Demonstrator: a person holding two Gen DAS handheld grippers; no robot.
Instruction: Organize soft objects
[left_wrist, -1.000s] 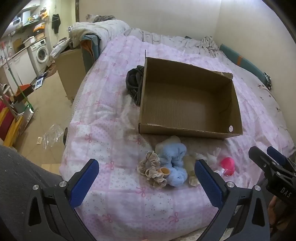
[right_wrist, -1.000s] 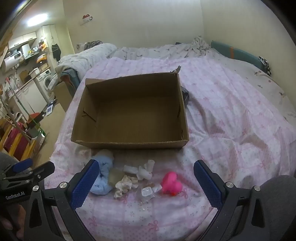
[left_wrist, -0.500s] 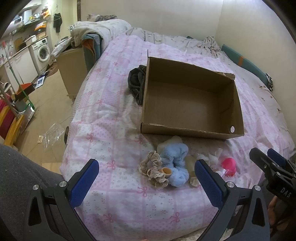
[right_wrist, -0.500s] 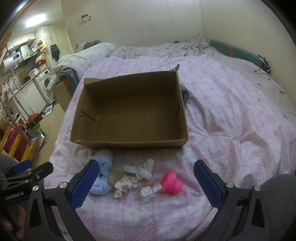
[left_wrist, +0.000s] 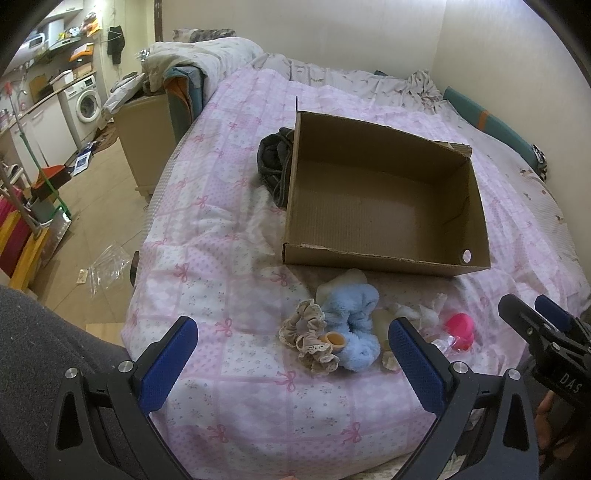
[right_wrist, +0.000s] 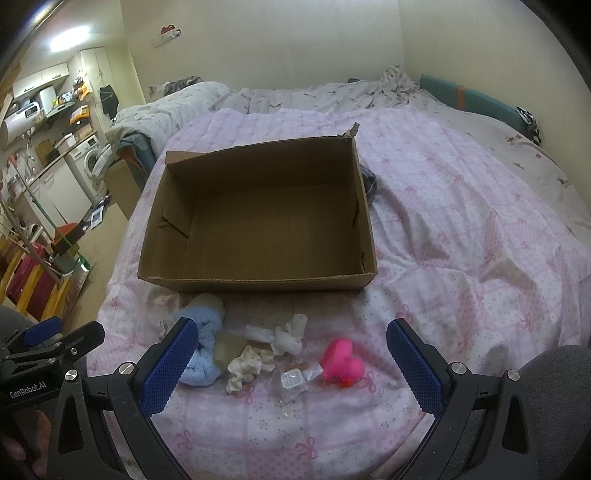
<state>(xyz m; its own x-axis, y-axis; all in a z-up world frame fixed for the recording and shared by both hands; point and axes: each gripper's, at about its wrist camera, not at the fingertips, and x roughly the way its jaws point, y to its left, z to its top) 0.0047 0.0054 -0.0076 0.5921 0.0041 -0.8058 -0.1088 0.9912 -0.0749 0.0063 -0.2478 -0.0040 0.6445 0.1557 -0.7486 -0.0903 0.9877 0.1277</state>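
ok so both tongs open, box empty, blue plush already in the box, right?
Not quite. The blue plush lies on the bed in front of the box, not in it; the left wrist view shows it. Both tongs, left and right, are open, and the box is empty.

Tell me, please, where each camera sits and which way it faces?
Left wrist: on the left hand-held gripper, facing up the bed at the cardboard box; a grey-clothed leg shows lower left.
Right wrist: on the right hand-held gripper, facing the same way; a grey-clothed leg shows lower right.
Shared: box, blue fluffy item, pink toy.
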